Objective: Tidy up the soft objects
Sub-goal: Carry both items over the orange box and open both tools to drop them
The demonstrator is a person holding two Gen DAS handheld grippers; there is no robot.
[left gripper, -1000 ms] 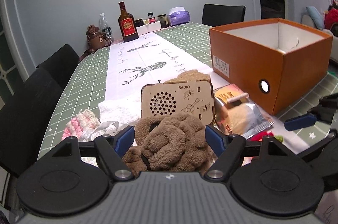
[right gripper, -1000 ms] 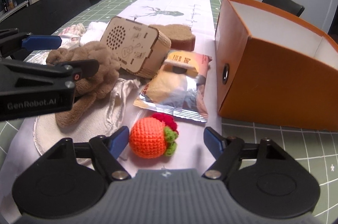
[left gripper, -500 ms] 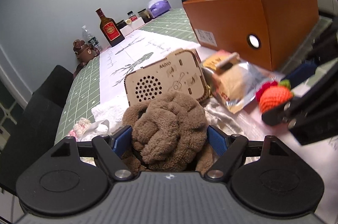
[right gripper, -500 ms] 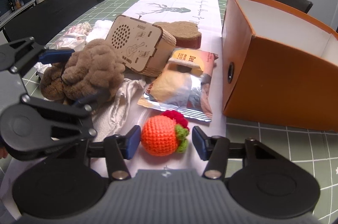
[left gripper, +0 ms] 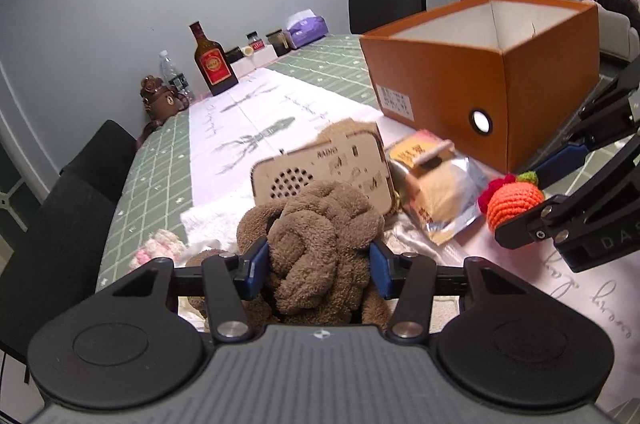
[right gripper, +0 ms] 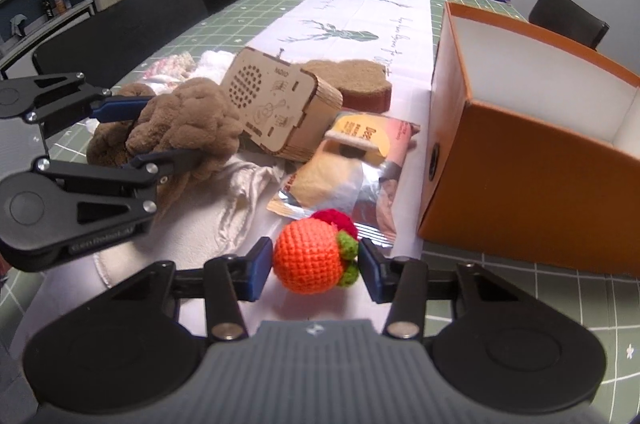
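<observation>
Our left gripper (left gripper: 316,266) is closing, pads pressing the brown plush (left gripper: 320,224). Our right gripper (right gripper: 314,270) closes onto the crocheted orange (right gripper: 310,256) on the table (right gripper: 120,72). Beyond: radio (right gripper: 276,104), orange box (right gripper: 532,160).

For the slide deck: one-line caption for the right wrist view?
Right gripper closing around orange crocheted ball on white table runner, open orange cardboard box at right.
</observation>
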